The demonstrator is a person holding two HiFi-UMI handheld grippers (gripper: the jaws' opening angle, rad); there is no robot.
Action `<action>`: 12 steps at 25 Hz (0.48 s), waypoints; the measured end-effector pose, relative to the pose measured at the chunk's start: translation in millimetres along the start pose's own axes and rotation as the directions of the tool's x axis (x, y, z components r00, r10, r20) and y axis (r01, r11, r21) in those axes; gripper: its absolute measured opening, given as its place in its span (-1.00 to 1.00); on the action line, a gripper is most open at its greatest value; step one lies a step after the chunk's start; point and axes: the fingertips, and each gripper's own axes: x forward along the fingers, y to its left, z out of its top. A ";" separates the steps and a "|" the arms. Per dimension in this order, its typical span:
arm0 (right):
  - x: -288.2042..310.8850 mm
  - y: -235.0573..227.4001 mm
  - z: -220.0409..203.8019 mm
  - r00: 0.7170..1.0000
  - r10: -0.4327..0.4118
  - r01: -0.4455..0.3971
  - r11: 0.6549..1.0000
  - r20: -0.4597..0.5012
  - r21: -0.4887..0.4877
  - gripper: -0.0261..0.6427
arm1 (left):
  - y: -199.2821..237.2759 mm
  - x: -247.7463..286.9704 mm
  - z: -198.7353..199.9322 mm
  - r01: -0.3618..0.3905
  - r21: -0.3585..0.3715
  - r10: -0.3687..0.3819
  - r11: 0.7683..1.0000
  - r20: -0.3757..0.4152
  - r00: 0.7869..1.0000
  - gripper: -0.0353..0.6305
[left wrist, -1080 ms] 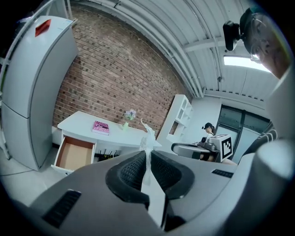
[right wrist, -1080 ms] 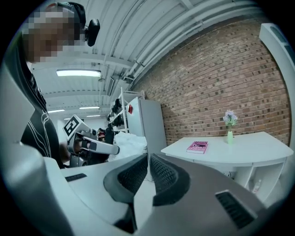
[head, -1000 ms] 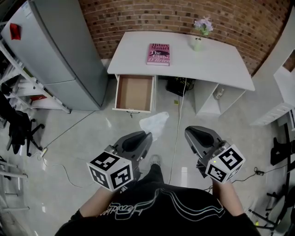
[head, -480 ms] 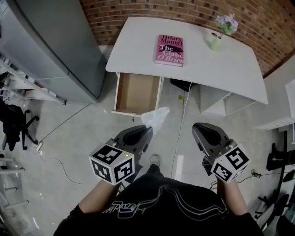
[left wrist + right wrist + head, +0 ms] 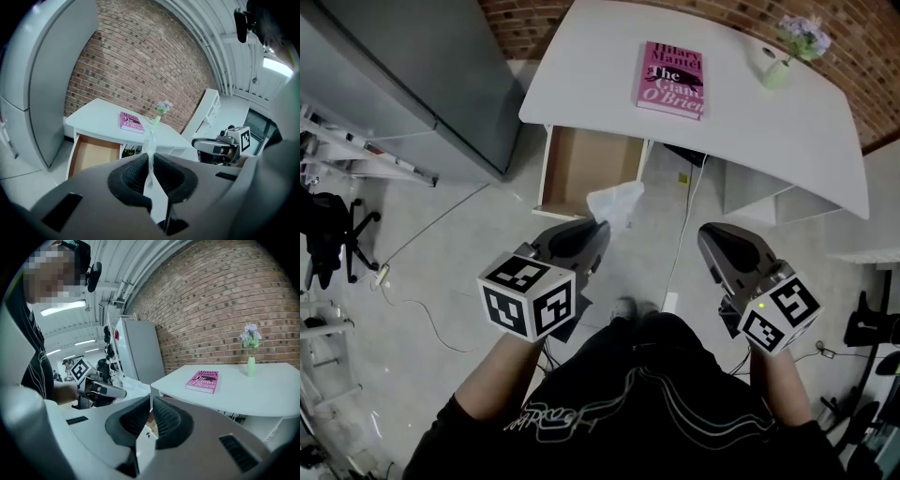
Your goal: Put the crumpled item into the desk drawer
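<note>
My left gripper (image 5: 598, 227) is shut on a crumpled white plastic bag (image 5: 616, 202), which hangs just in front of the open desk drawer (image 5: 553, 178). In the left gripper view the bag (image 5: 150, 145) shows as a thin white strip pinched between the jaws of the left gripper (image 5: 151, 161). The drawer (image 5: 93, 152) is a wooden tray with nothing visible in it, pulled out from the left side of the white desk (image 5: 741, 122). My right gripper (image 5: 712, 234) is held off to the right, shut, with nothing in it; in its own view the right gripper (image 5: 150, 411) points toward the desk.
A pink book (image 5: 672, 78) and a green vase with purple flowers (image 5: 787, 52) stand on the desk. A grey refrigerator (image 5: 412, 84) is left of the drawer. Cables (image 5: 684, 225) run over the floor under the desk. Brick wall behind.
The desk and drawer have come closer in the head view. My left gripper has carried the bag forward to the drawer's front edge. Both grippers stay shut.
</note>
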 end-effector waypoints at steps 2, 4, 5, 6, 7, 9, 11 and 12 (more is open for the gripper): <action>11.0 -5.0 -6.6 1.000 0.006 -0.006 1.000 -0.013 0.004 -0.78 | 14.4 9.8 -2.6 -0.015 -0.008 0.015 1.000 -0.009 1.000 -0.75; 22.9 -9.7 -14.3 0.999 0.016 -0.015 1.000 -0.029 0.009 -0.78 | 28.0 19.5 -8.4 -0.024 -0.028 0.024 0.999 -0.022 0.999 -0.75; 29.6 -12.4 -17.3 0.999 0.022 -0.021 1.000 -0.036 0.010 -0.78 | 35.3 24.7 -11.4 -0.027 -0.043 0.026 0.999 -0.029 0.999 -0.75; 36.4 -15.6 -19.4 0.999 0.028 -0.027 1.000 -0.041 0.011 -0.78 | 43.1 30.4 -13.9 -0.031 -0.055 0.029 0.998 -0.037 0.999 -0.75; 42.7 -19.1 -20.9 0.998 0.033 -0.032 0.999 -0.045 0.013 -0.78 | 50.7 36.5 -16.0 -0.036 -0.065 0.033 0.997 -0.047 0.998 -0.75; 52.9 -25.8 -23.7 0.998 0.041 -0.040 0.999 -0.056 0.018 -0.78 | 64.4 48.9 -19.6 -0.048 -0.076 0.043 0.996 -0.067 0.997 -0.75; 62.7 -32.3 -25.6 0.996 0.049 -0.047 0.999 -0.070 0.021 -0.78 | 78.3 60.0 -22.0 -0.063 -0.084 0.056 0.994 -0.083 0.995 -0.75; 68.6 -35.7 -26.3 0.996 0.053 -0.051 0.998 -0.076 0.023 -0.78 | 86.1 65.0 -22.8 -0.072 -0.089 0.064 0.993 -0.091 0.994 -0.75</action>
